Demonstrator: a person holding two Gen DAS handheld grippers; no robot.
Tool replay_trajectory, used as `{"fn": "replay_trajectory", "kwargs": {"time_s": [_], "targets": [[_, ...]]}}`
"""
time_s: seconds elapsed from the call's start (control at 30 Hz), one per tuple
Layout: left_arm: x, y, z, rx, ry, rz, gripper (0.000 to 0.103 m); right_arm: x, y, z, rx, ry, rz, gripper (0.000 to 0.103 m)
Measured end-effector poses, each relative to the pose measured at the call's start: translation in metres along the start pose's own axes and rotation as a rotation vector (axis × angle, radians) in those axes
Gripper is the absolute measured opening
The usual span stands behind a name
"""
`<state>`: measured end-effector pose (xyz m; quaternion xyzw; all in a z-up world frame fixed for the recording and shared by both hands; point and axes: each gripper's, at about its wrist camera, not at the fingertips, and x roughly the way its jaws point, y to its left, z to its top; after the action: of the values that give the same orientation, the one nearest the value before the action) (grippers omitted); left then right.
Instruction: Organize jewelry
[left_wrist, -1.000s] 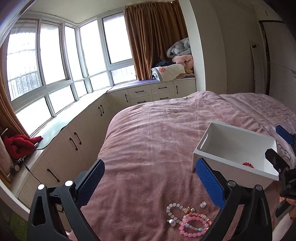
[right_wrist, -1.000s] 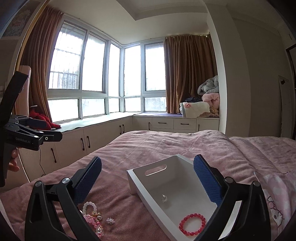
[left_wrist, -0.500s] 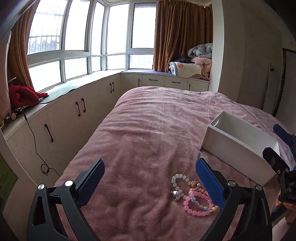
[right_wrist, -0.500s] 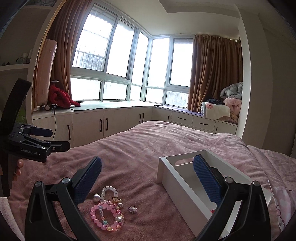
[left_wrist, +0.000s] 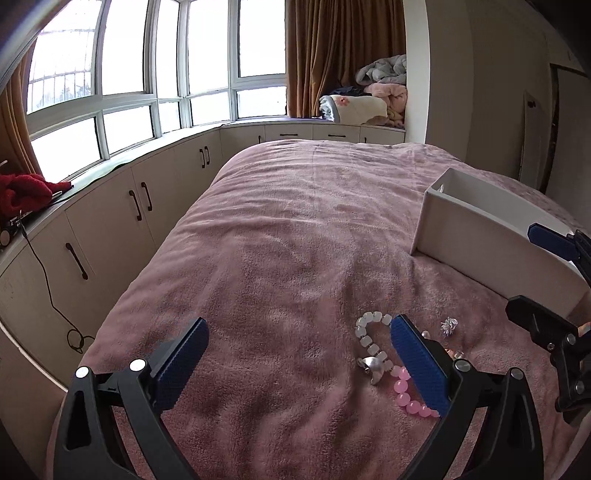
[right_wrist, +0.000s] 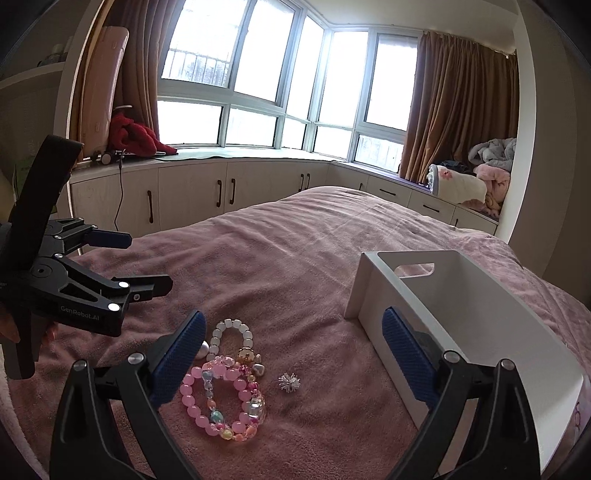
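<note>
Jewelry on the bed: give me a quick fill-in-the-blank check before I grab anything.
1. The pink bracelet lies on the ____ blanket.
2. Both the left gripper and the right gripper are ____.
3. The box beside the jewelry is ____ in color.

Missing words: pink; open; white

Your light is daylight from the bay windows (right_wrist: 258, 81), blown out to white glare. The pink bed (left_wrist: 295, 229) is softly and evenly lit, with only faint shadows. Both fisheye views bend the walls and darken at the corners. Focus stays fairly sharp on the beads (right_wrist: 221, 398).
</note>
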<state>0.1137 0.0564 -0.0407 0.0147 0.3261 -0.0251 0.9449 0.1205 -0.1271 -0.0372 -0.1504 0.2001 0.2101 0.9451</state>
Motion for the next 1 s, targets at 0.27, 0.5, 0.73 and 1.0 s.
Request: {"fn": "replay_trajectory", "kwargs": {"time_s": [0.27, 0.5, 0.73, 1.0], "targets": [[0.008, -0.013, -0.007, 0.026, 0.019, -0.102, 0.096, 0.032, 0.003, -0.013, -0.007, 0.132, 0.037, 0.070], [0.025, -0.028, -0.017, 0.086, 0.085, -0.182, 0.058, 0.060, -0.008, -0.028, 0.047, 0.266, 0.054, 0.052], [0.053, -0.043, -0.026, 0.137, 0.167, -0.217, 0.030, 0.077, -0.017, -0.038, 0.089, 0.334, 0.073, 0.049], [0.064, -0.041, -0.028, 0.120, 0.195, -0.241, 0.027, 0.094, -0.018, -0.048, 0.092, 0.398, 0.127, 0.030]]}}
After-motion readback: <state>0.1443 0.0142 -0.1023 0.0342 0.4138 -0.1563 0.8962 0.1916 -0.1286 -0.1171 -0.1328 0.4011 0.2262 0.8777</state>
